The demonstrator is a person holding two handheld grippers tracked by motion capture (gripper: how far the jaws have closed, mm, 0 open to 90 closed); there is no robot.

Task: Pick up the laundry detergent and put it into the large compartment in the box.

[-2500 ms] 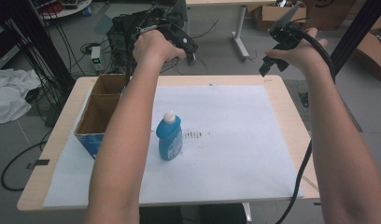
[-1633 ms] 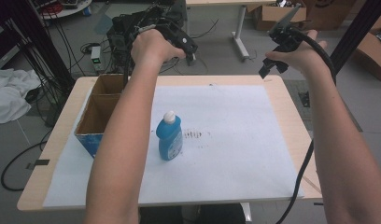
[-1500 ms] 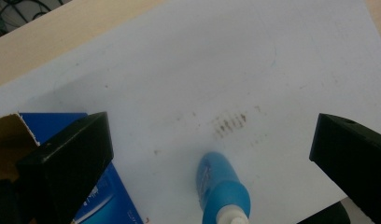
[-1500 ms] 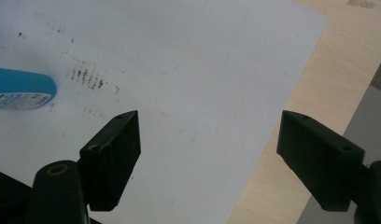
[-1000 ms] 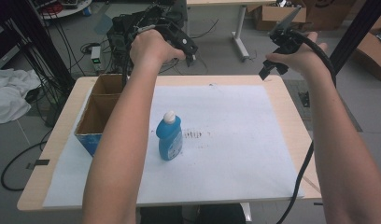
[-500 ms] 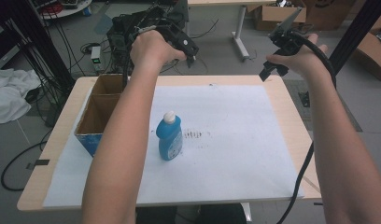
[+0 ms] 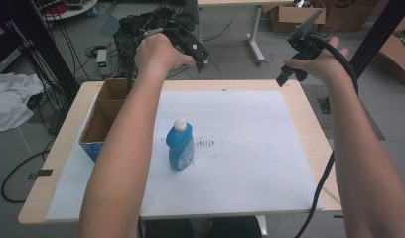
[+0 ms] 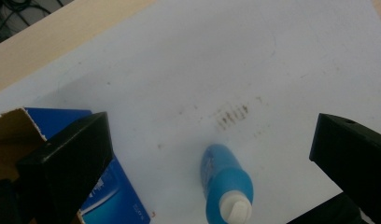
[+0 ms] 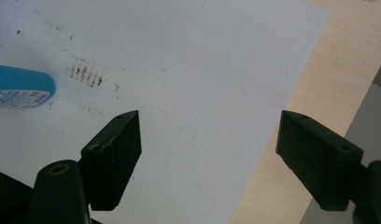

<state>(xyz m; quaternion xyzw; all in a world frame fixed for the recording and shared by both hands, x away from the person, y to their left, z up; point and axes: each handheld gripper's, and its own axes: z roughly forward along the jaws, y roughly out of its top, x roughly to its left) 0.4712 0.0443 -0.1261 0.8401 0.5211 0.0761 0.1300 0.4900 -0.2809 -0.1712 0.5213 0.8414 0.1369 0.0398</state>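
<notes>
A blue bottle [image 7: 180, 147] with a white cap stands upright on the white sheet [image 7: 250, 148] that covers most of the table [image 7: 309, 106], and every place here is told from it. The bottle is left of the sheet's middle, with a patch of small dark marks [image 7: 206, 144] on the sheet just to its right. A box [image 7: 102, 119], open at the top, brown inside and blue outside, sits to the bottle's left, near it but not touching. The left gripper [image 7: 193, 49] is held up in the air beyond the bottle, over the table's far edge, well apart from it; in the left gripper view its jaws stand wide, nothing between them, with the bottle [image 8: 226, 179] seen from above between the two and a corner of the box [image 8: 104, 186] beside the left jaw. The right gripper [image 7: 295, 59] is held up beyond and far to the right of the bottle, near the table's far right corner; in the right gripper view its jaws are also spread wide and hold nothing, looking down on bare sheet [image 9: 188, 70] and the table's [image 9: 291, 93] wooden edge, with the bottle's base [image 9: 20, 86] at the left edge of that view beside the dark marks [image 9: 86, 72]. Both forearms reach up from the near edge, the left one passing close by the bottle's left side in the high view.
</notes>
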